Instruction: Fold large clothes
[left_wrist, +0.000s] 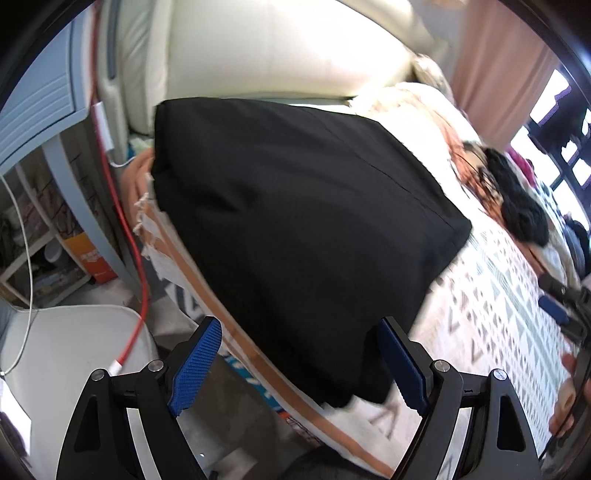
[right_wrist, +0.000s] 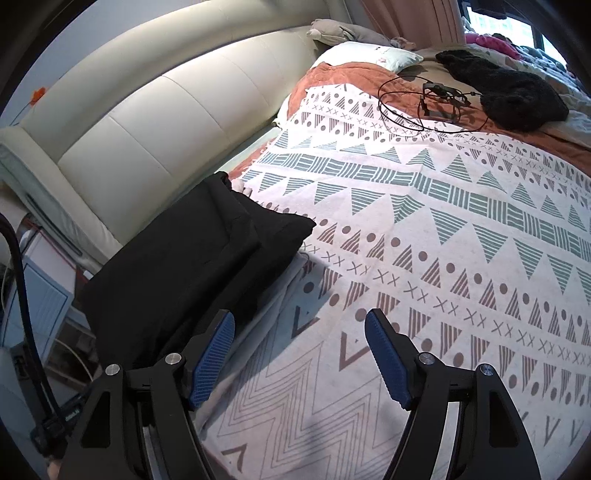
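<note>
- Black garment (left_wrist: 295, 229): 1 item, folded to a flat, roughly rectangular block w/ stacked layers showing at its far end in the right wrist view (right_wrist: 192, 273). Plain dark cloth, no print, few creases.
- Location: lies on the patterned blanket (right_wrist: 424, 229) at the bed's side edge, near the cream headboard (right_wrist: 155, 122); one end hangs slightly past the blanket's orange-striped border.
- Left claw (left_wrist: 301, 363): jaws wide apart, blue pads clear of cloth; garment's near corner sits between the fingers in view but not pinched. Nothing held.
- Right claw (right_wrist: 299, 360): jaws apart, nothing between pads, only blanket seen below. Garment is just beside its left finger (right_wrist: 212, 363), not gripped.
- Counts: 2 claws, 1 folded black garment, 1 patterned blanket (triangles, dots, crosses, zigzags).
- Further from garment, across blanket: 1 dark fuzzy item (right_wrist: 506, 88), 1 black cable w/ small device (right_wrist: 439, 98), 1 pale pillow (right_wrist: 373, 55).
- Off the bed, on the garment's side: red cable (left_wrist: 122, 258), white cable (left_wrist: 27, 236). Left view is motion-blurred.
</note>
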